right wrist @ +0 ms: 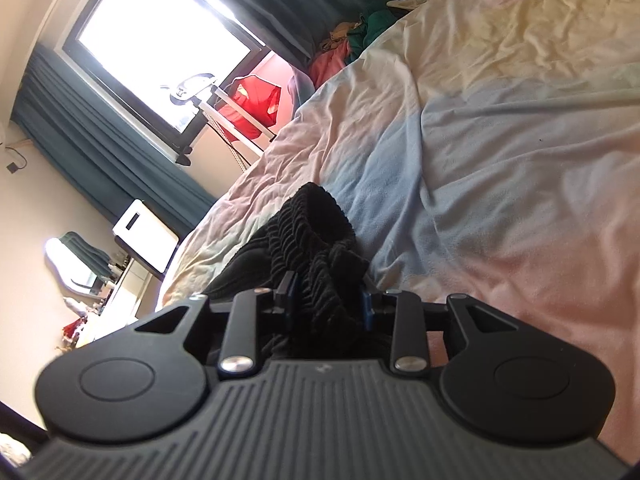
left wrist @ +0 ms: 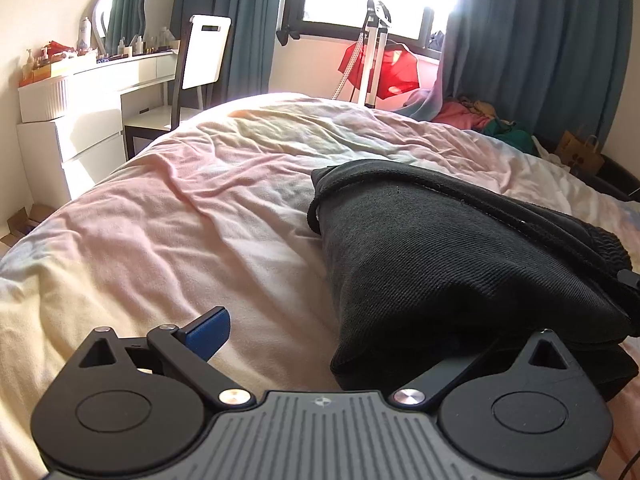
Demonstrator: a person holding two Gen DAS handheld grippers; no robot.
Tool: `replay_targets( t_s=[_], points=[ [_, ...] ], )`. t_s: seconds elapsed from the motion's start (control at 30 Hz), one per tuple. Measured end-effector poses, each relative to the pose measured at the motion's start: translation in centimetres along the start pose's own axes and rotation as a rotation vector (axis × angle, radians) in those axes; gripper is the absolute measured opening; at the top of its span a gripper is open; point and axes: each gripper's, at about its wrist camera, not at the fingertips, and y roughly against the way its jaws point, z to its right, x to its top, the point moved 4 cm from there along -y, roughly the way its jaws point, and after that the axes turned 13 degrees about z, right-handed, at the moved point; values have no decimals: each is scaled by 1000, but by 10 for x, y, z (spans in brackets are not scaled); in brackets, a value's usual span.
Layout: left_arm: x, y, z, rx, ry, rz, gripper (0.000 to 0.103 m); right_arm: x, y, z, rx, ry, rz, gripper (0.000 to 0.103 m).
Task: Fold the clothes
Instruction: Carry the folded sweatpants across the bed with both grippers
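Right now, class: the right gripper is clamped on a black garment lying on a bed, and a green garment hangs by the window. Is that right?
Not quite. The hanging garment is red, as the right wrist view shows. The right gripper is indeed clamped on the black garment on the bed.

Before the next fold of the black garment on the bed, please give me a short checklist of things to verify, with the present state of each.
1. Right gripper holds the black garment: ok, ribbed cloth is bunched between its fingers.
2. Left gripper has a grip: not ok, its jaws stand wide; one finger is over bare sheet, the other is hidden under the cloth.
3. Garment lies flat: not ok, it is raised and bunched.
4. Free bed sheet beside the garment for laying it down: ok.
5. Garment edges aligned: cannot tell.
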Motion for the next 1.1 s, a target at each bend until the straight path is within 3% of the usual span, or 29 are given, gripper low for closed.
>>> replay_targets(
  t_s=[0.1,0.2,0.23,0.47,0.6,0.73,0.93,1.0,1.1],
  points=[
    [0,-2,-5,-2,38,-19,101,0,1,5,5,-45,-20,44],
    [-1,-4,-9,-1,77,-37,101,-1,-3,17,-21,-113,-63,78],
    [-1,-4,-10,-2,89,-42,101,-2,-4,21,-30,-139,-80,83],
    [1,-4,-15,4,126,-50,101,-14,-19,29,73,-317,-218,86],
    [1,-4,-17,4,150,-57,101,-18,-20,17,82,-231,-235,91],
    [0,-5,-17,8,149,-57,102,-33,-35,16,72,-204,-305,93],
    [-2,-5,-20,15,186,-68,102,-30,-34,-10,175,-139,-311,94],
    [-1,-6,-21,13,199,-73,102,-27,-28,-17,211,-123,-290,91],
    [1,-5,-20,-22,198,-98,99,-30,-28,-16,142,-66,-289,76]
  ],
)
